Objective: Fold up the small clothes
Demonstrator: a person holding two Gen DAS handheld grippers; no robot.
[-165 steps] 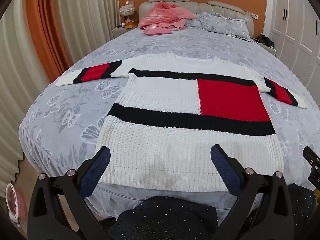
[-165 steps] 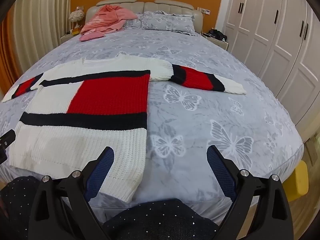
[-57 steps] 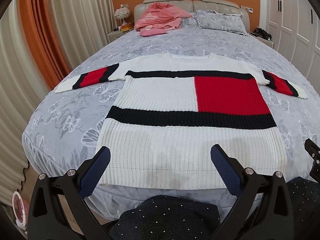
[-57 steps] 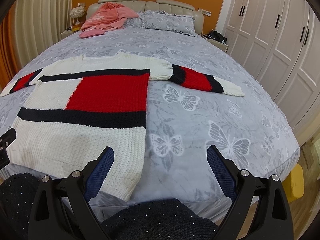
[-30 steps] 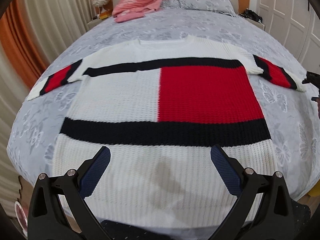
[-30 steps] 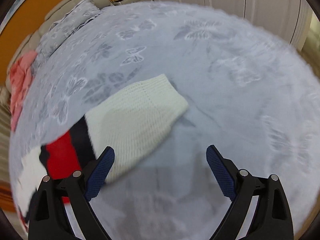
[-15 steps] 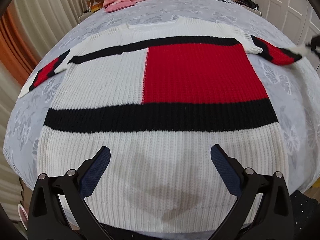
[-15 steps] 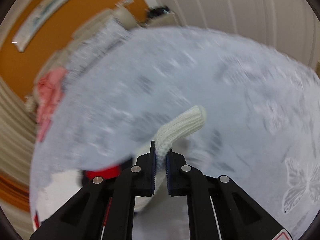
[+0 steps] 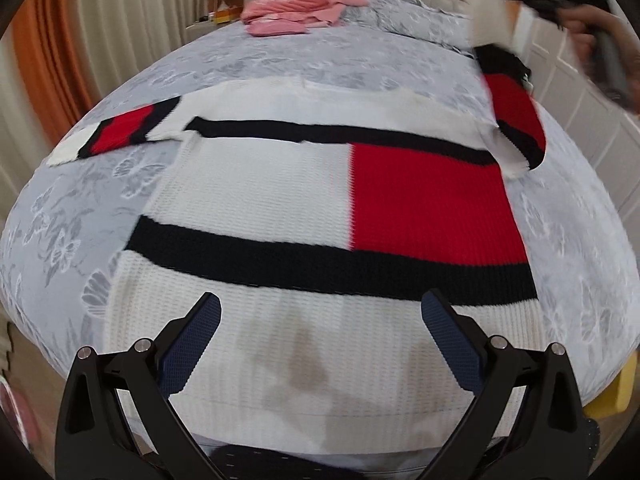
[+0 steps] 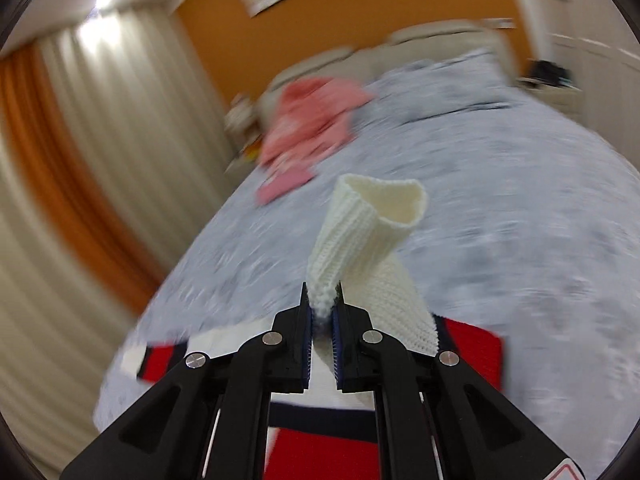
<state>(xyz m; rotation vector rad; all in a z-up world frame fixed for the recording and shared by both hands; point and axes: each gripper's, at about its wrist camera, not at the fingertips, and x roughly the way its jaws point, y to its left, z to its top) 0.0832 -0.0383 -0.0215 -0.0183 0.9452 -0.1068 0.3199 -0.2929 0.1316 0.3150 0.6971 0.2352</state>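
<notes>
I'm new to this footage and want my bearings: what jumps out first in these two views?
The white sweater with its red block and black bands lies flat across the grey butterfly bedspread. Its right sleeve is lifted off the bed, the cream cuff pinched in the shut right gripper. The left gripper hovers open over the hem, and pink clothes sit by the headboard.
</notes>
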